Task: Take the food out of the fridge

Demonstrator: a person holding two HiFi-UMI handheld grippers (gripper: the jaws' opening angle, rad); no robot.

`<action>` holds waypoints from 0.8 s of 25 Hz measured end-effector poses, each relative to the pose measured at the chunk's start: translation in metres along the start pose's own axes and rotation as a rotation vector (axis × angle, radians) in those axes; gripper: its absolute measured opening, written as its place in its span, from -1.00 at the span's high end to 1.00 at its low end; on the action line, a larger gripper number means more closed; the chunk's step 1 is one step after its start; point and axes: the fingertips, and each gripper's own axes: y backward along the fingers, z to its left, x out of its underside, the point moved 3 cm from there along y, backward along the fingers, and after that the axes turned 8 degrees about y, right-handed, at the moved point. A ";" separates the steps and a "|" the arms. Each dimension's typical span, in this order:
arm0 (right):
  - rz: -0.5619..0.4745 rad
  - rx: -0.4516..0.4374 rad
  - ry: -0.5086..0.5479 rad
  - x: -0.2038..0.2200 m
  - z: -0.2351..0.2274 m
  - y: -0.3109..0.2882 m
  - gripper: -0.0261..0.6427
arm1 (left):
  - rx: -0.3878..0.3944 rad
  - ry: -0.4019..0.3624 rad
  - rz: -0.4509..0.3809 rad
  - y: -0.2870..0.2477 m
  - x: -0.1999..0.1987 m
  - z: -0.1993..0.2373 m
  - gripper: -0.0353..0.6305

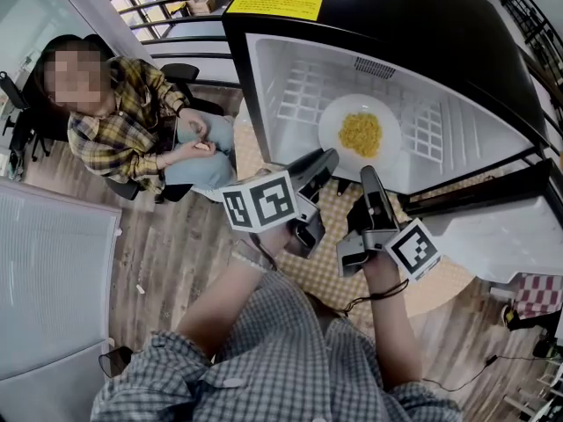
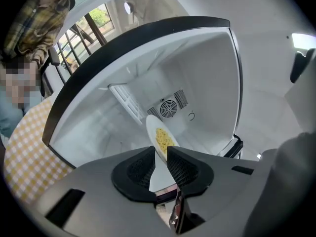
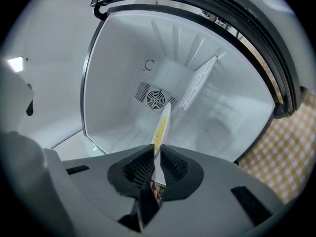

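The step in hand was gripping the plate (image 1: 339, 112) of yellow food (image 1: 361, 134), which lay inside the open fridge (image 1: 264, 77). The right gripper (image 3: 157, 152) was clamped on its near rim. The left gripper (image 2: 159, 154) had its jaws apart around the rim (not pressing, I judged). Next the left should close, then both should draw the plate out level

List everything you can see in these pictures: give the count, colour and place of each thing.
fridge: one, black outside, white inside, door open, in front of the person
label: one, yellow, on the fridge's top
plate: one, white, inside the fridge
food: one heap, yellow, on the plate
fan vent: one, grey, fridge's back wall
checked cloth: one, yellow and white, on the floor at the fridge's front
seated person: one, checked shirt, left of the fridge
left gripper: one, grey, jaws apart around the plate's rim
right gripper: one, grey, jaws closed on the plate's rim
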 end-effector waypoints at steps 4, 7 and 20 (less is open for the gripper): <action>0.022 0.024 0.026 0.005 -0.002 0.010 0.82 | 0.012 0.023 0.001 0.007 0.009 0.003 0.66; 0.041 -0.008 0.040 0.014 0.006 0.010 0.82 | -0.009 0.014 -0.007 0.021 0.009 0.006 0.66; 0.140 -0.025 0.040 0.064 0.014 0.035 0.82 | -0.079 -0.013 -0.003 0.078 0.035 0.020 0.67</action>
